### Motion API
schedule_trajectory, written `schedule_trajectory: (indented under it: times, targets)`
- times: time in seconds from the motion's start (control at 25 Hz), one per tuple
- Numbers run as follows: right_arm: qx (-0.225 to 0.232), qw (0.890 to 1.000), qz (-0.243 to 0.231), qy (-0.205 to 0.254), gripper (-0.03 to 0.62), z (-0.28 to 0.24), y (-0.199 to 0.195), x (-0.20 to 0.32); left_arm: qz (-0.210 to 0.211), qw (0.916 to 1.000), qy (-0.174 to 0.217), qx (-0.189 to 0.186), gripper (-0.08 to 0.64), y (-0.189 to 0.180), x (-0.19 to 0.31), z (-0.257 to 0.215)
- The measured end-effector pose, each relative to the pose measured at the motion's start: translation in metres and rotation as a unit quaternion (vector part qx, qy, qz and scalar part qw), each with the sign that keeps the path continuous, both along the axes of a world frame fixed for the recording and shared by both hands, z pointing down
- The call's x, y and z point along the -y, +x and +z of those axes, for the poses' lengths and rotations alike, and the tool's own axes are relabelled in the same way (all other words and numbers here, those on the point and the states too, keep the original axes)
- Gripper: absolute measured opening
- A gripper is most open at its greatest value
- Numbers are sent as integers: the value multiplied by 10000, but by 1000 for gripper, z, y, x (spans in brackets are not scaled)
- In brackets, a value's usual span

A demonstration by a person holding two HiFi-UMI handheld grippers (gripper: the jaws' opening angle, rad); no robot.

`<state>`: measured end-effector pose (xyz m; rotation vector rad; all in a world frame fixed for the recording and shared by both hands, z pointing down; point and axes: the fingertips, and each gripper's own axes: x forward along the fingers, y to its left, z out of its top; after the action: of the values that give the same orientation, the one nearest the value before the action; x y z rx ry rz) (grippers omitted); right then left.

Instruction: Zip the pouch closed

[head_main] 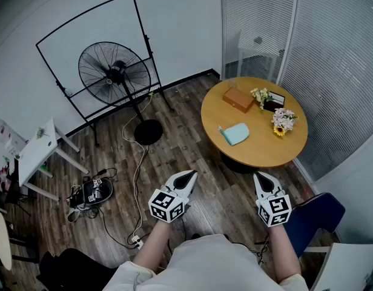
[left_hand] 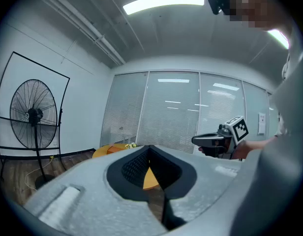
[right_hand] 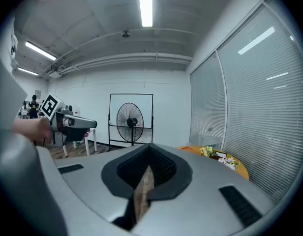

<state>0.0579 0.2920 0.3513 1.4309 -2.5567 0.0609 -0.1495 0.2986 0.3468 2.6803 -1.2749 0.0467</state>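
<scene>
On the round wooden surface (head_main: 259, 153), near its left edge, we see the blue pouch (head_main: 235, 133) lying flat, with its long axis running left to right. Our left tool (head_main: 190, 174) and right tool (head_main: 260, 176) hover well short of it, both closed and empty.

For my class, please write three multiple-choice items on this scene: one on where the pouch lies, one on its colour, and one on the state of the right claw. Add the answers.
1. Where is the pouch?
A in a drawer
B on the round table
C on a shelf

2. What colour is the pouch?
A red
B black
C light blue

3. How is the right claw?
A shut and empty
B shut on the pouch
C wide open

Answers:
1 B, it lies on the tabletop near the brown box.
2 C, it shows pale blue against the wood.
3 A, its jaws meet with nothing between them, short of the table.
</scene>
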Motion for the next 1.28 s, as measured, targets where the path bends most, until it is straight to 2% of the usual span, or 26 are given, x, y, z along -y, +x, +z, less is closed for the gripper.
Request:
schedule_trajectory:
  times: [0.48,0.84,1.0,1.08,1.28]
  targets:
    - [111,9999,-5,1,3,-4,-10,-6,149,9999,-31,-26,18,2,-6,3]
    - [176,9998,-22,-100,5,6,-25,-10,88,9999,-102,4,20,-13,-2,13]
    - [186,9997,20,-131,28,10,-32,-8,135,9998,-112,-33,23,-19,0,16]
    - [182,9997,44,-144,60,11,-34,-8,173,9998,-118,-44,57,-21,2,18]
    - [187,9997,66,-169,61,15,-45,-8,259,9995,-150,-73,96,-28,2,21]
